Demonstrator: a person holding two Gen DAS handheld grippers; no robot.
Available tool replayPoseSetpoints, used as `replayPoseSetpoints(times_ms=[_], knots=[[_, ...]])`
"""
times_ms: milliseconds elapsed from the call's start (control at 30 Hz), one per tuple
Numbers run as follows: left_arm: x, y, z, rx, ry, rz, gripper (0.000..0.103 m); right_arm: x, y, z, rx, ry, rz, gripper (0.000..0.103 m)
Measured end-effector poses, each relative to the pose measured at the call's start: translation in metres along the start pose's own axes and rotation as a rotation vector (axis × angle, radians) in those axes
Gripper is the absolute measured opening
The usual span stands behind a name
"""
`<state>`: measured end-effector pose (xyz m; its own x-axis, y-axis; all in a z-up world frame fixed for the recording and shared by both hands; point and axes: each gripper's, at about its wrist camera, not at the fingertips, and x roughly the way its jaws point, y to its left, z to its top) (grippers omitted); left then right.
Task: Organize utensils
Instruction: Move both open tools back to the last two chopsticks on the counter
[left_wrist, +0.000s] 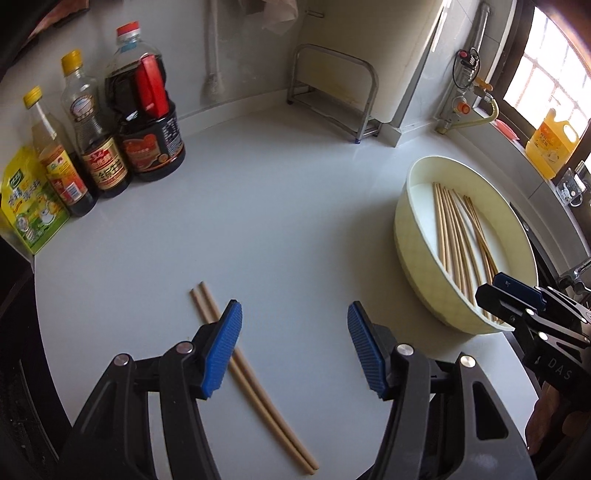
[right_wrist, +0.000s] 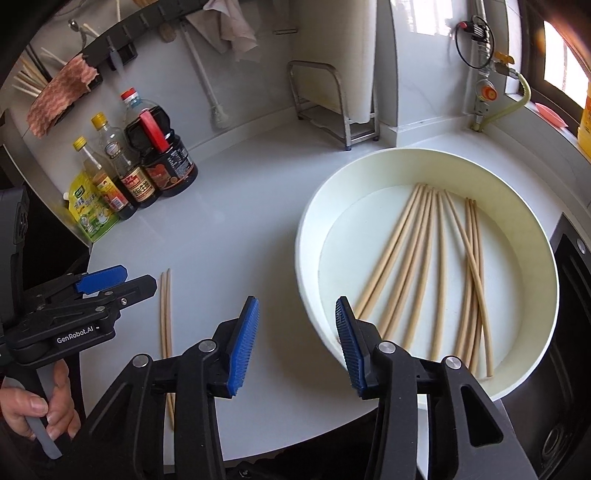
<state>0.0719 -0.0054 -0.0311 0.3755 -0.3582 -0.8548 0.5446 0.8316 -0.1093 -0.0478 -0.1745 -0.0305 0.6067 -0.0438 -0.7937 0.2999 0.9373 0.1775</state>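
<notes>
on counter (left_wrist: 280, 221), one chopstick pair (left_wrist: 255, 384) laid out, rest heaped in basin (right_wrist: 546, 266). left gripper (left_wrist: 294, 350) spread, empty, over pair. right gripper (right_wrist: 295, 347) spread, empty, at basin rim. guess next: reach in, pinch another stick.

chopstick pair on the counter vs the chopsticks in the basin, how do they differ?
1. The chopstick pair on the counter lies bare on the white surface; the chopsticks in the basin sit inside the cream basin.
2. The counter pair is two sticks; the basin holds many more.
3. The pair lies side by side, near parallel; the basin ones fan out and some cross.
Shared: same tan colour, lying flat, none gripped by a tool.
</notes>
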Motion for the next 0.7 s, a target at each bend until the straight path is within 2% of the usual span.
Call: replayPoseSetpoints(times_ms=[200,400,700], knots=[[-0.008,0.037,-0.030,-0.066,0.013,0.044,0.059,0.007,0.037,-0.003,-0.069,0.011,0.038,0.044],[-0.014,0.065,-0.059,-0.112,0.022,0.102,0.067,0.023,0.074,-0.012,-0.131,0.040,0.089,0.045],[-0.006,0.097,-0.098,-0.225,0.068,0.157,0.070,0.075,0.108,-0.041,-0.207,0.147,0.142,0.046]])
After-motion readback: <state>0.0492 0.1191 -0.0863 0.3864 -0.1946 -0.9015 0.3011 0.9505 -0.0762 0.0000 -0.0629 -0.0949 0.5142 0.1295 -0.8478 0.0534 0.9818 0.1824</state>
